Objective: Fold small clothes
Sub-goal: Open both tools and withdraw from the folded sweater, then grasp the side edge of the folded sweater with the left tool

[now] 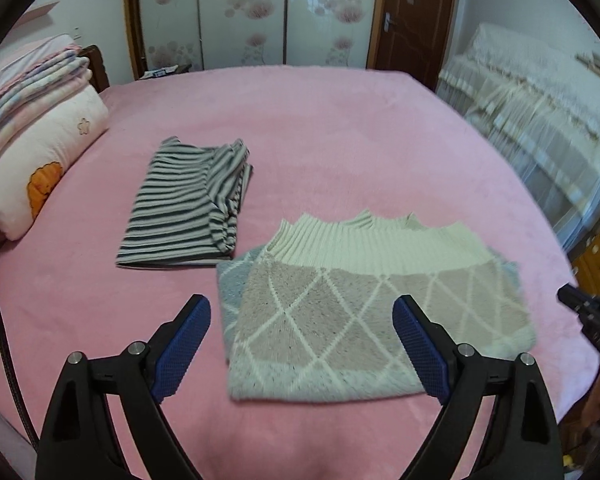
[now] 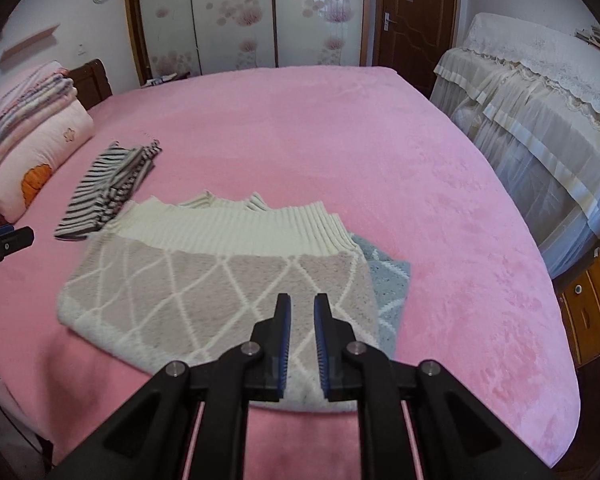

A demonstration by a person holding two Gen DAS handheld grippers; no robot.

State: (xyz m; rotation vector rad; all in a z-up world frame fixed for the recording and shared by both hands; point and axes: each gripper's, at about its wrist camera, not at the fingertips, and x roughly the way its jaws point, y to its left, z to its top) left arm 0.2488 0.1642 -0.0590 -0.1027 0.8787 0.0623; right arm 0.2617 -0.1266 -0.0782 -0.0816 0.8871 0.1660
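A folded knit sweater [image 1: 364, 312] with a beige diamond pattern, cream ribbed hem and grey-blue underside lies on the pink bed near its front edge; it also shows in the right wrist view [image 2: 228, 292]. A folded black-and-white striped garment [image 1: 188, 208] lies behind and left of it, also in the right wrist view [image 2: 108, 188]. My left gripper [image 1: 302, 312] is wide open and empty above the sweater's near left part. My right gripper [image 2: 302, 306] hovers over the sweater's near right corner, its jaws nearly closed with a narrow gap and nothing between them.
The pink bedspread [image 1: 340, 140] covers a large bed. Pillows and folded quilts [image 1: 36, 128] are stacked at the left headboard. A lace-covered cabinet [image 2: 540, 100] and wooden drawers [image 2: 592, 296] stand to the right. A floral wardrobe [image 2: 260, 12] and brown door [image 2: 416, 12] are behind.
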